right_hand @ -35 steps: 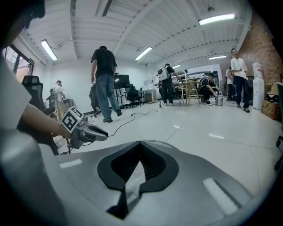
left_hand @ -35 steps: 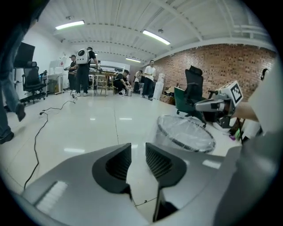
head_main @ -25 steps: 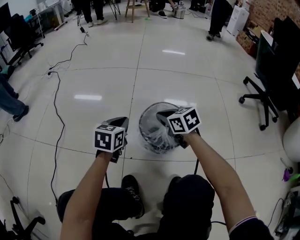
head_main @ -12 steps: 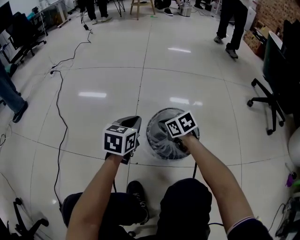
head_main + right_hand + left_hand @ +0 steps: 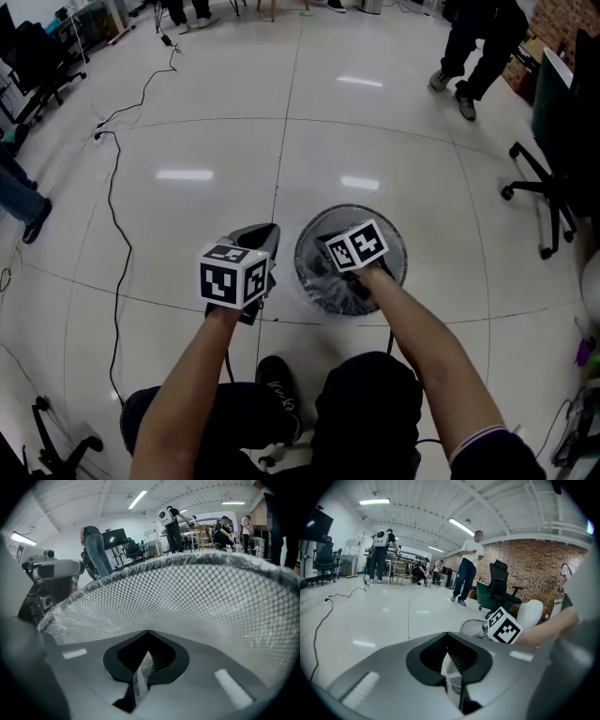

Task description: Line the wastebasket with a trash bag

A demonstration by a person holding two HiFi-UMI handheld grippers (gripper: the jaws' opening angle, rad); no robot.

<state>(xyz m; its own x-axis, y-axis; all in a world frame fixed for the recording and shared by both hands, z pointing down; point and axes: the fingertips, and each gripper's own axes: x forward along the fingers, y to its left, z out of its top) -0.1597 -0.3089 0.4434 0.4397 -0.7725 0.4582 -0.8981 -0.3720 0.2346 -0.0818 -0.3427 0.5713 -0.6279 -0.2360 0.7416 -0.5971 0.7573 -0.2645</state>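
As my right tongs [image 5: 140, 679], pinching the trash bag [image 5: 79, 616], sink into the wastebasket [image 5: 401, 248], my left tongs [image 5: 454, 681] clamp another fold outside, so lining begins.

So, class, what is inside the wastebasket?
A clear trash bag against the mesh of the wastebasket, and the right gripper shut on the bag. The bottom is hidden.

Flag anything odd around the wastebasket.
Nothing spilled or damaged. The wastebasket stands upright, but the clear trash bag looks bunched inside, pinched by the right tool. A loose cable snakes across the floor.
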